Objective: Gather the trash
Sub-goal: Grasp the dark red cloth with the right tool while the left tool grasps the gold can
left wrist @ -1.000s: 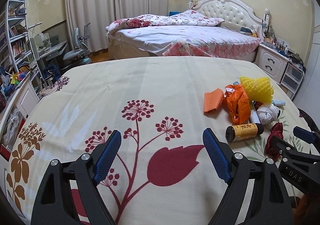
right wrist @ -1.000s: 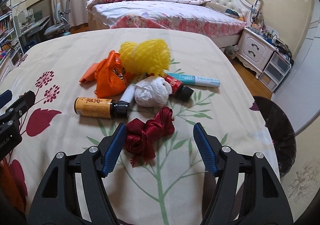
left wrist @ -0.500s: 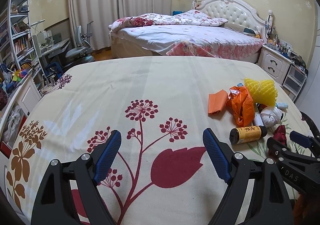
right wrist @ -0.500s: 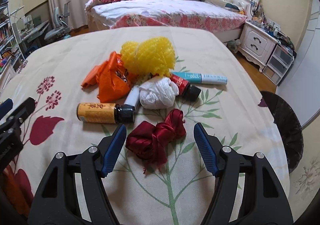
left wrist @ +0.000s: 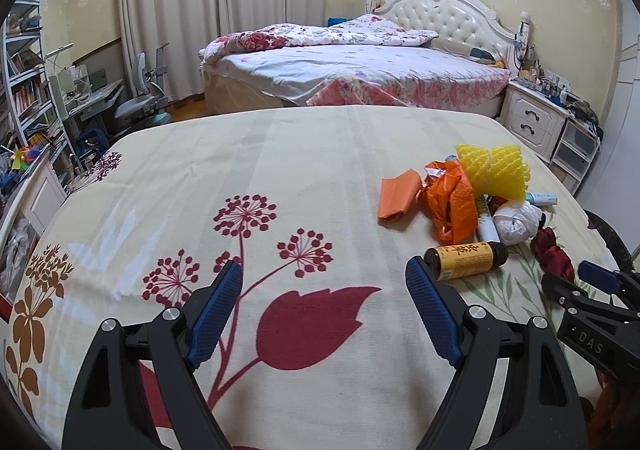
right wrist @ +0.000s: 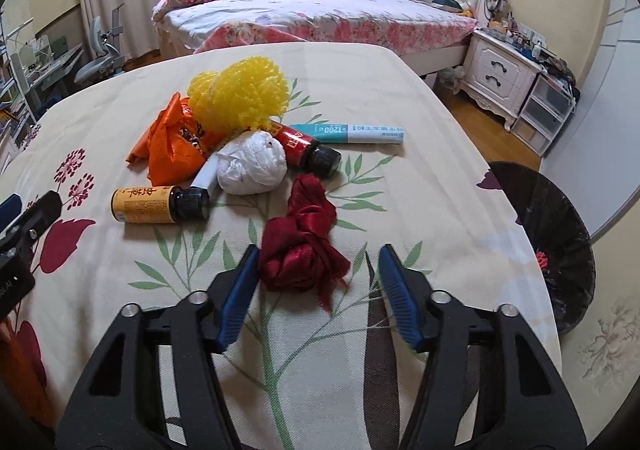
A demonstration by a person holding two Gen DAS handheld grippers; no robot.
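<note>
A pile of trash lies on the flowered tablecloth: a crumpled dark red cloth [right wrist: 304, 246], a yellow bottle with a black cap [right wrist: 158, 205], a white wad [right wrist: 254, 164], an orange bag [right wrist: 172, 142], a yellow foam net [right wrist: 240, 94], a red tube [right wrist: 304, 146] and a teal-white tube [right wrist: 348, 133]. My right gripper [right wrist: 318, 264] is open, its fingers on either side of the red cloth's near end. My left gripper [left wrist: 324, 282] is open and empty over the tablecloth, left of the yellow bottle [left wrist: 464, 256]. The pile shows in the left wrist view around the orange bag [left wrist: 452, 202].
A black bin lined with a black bag [right wrist: 560, 246] stands on the floor past the table's right edge. A bed [right wrist: 320, 10] and a white nightstand [right wrist: 496, 70] stand behind. A desk, chair and shelves [left wrist: 32, 90] are at the far left.
My right gripper has moved forward and slightly right, so the red cloth now sits between its fingers. My left gripper has drawn back and turned a little; the pile looks farther away.
</note>
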